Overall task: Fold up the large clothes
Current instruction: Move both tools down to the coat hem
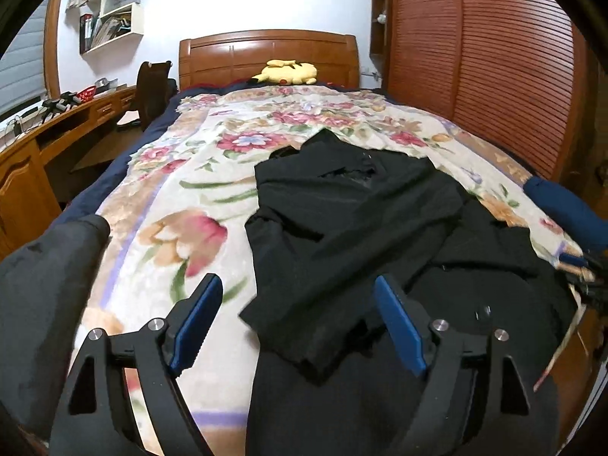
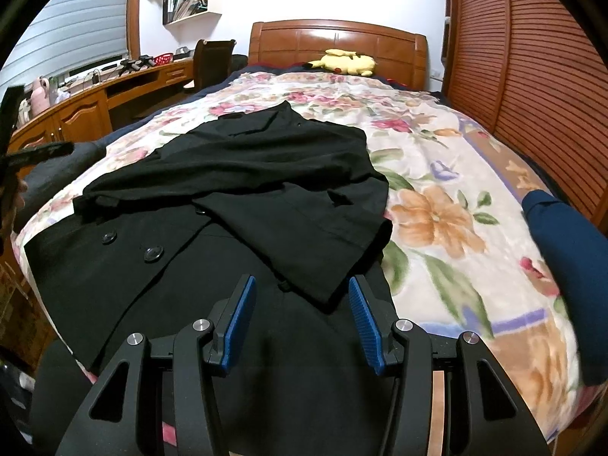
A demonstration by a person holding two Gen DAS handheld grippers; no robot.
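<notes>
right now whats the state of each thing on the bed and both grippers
black buttoned coat: spread on the bed, both sleeves folded across its front
floral blanket: laid flat under the coat
yellow plush toy: lying by the headboard
left gripper: open, empty, over the coat
right gripper: open, empty, over the coat

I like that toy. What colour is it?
The plush toy by the headboard is yellow, clearest in the right wrist view.
</notes>
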